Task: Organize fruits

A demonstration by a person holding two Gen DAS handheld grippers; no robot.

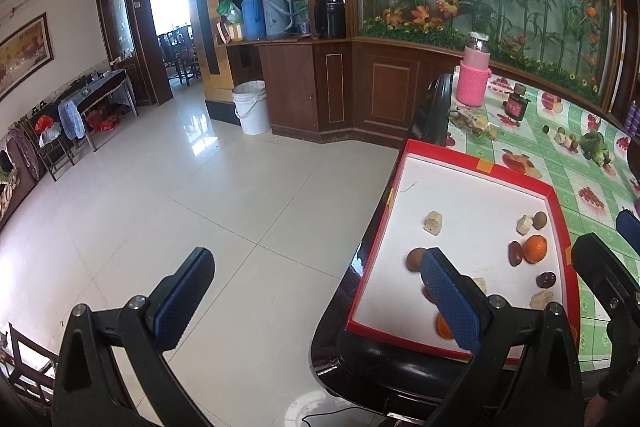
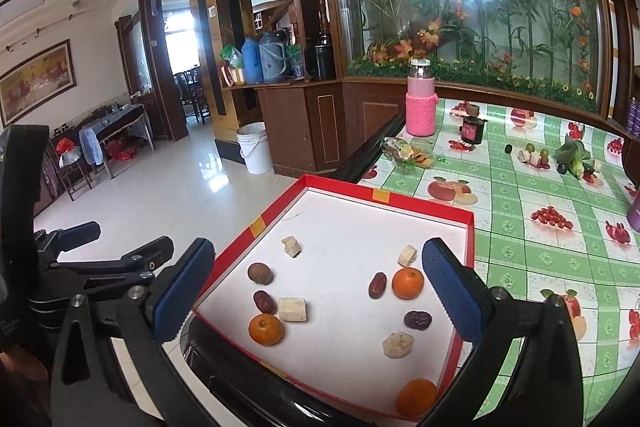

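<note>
Counter [image 2: 540, 227] with a green checked fruit-print cloth; red-rimmed tray [image 2: 424, 211] sits at its near left corner, white floor inside. All the task's fruit lies loose on the tray floor, mixed, in no clear groups.

Left half of tray: near-left orange [image 2: 266, 329], a pale dried chunk [image 2: 292, 309] touching a red date [image 2: 264, 302], a brown round fruit [image 2: 260, 272] just behind, a small pale piece [image 2: 291, 246] further back.

Right half: middle orange [image 2: 407, 283] with a second date [image 2: 377, 285] just beside it and a banana slice [image 2: 407, 255] behind; dark purple dried fruit [image 2: 417, 319]; another banana slice [image 2: 397, 344]; front orange [image 2: 416, 397] at the near rim.

Right tool [image 2: 318, 293]: spread wide, nothing between the pads, hovering over the near end of the tray. Left tool [image 1: 320, 301]: also spread, holding nothing, off the tray's left edge and mostly over the floor [image 1: 240, 187]; only its right finger overlaps the tray in view.

Step, as a judgement: between grasps, tools positioned for a pick. Kinds are scattered across both halves, so sorting looks incomplete; intended grouping unclear.

Next move calls for: choosing one piece, lowering a tool to straddle it clear of its neighbours. Date and chunk touch, so they are awkward; oranges may roll.
</note>
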